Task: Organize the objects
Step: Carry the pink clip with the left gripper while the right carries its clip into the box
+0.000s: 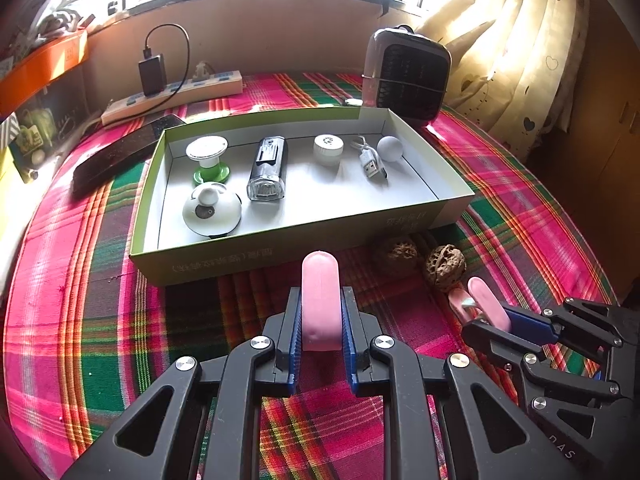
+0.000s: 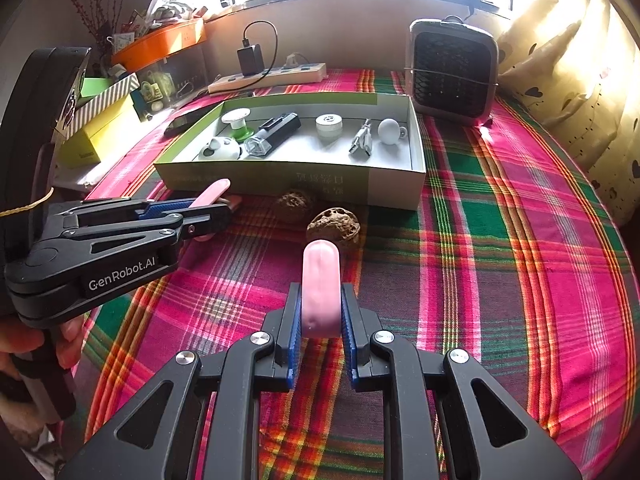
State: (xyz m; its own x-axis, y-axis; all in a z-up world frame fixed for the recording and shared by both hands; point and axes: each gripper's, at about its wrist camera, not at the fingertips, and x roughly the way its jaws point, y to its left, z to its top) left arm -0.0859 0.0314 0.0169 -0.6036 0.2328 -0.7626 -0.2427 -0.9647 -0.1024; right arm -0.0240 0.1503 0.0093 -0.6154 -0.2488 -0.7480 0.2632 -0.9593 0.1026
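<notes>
My left gripper (image 1: 320, 300) is shut on a pink clip (image 1: 320, 300) and holds it over the plaid cloth, just in front of the open green box (image 1: 256, 258). My right gripper (image 2: 320, 296) is shut on a second pink clip (image 2: 320, 292), near two walnuts (image 2: 333, 222). In the left wrist view the right gripper (image 1: 486, 312) shows at lower right with its pink clip (image 1: 486, 300). In the right wrist view the left gripper (image 2: 218, 204) shows at the left with its clip (image 2: 212, 194). The box holds a torch (image 1: 267, 168), white caps, a USB cable (image 1: 370, 160) and a ball.
A small heater (image 1: 406, 76) stands behind the box at the right. A power strip (image 1: 172, 98) with a charger lies along the back wall. A dark phone (image 1: 116, 156) lies left of the box. Curtains hang at the right. Boxes (image 2: 100, 132) are stacked at the left.
</notes>
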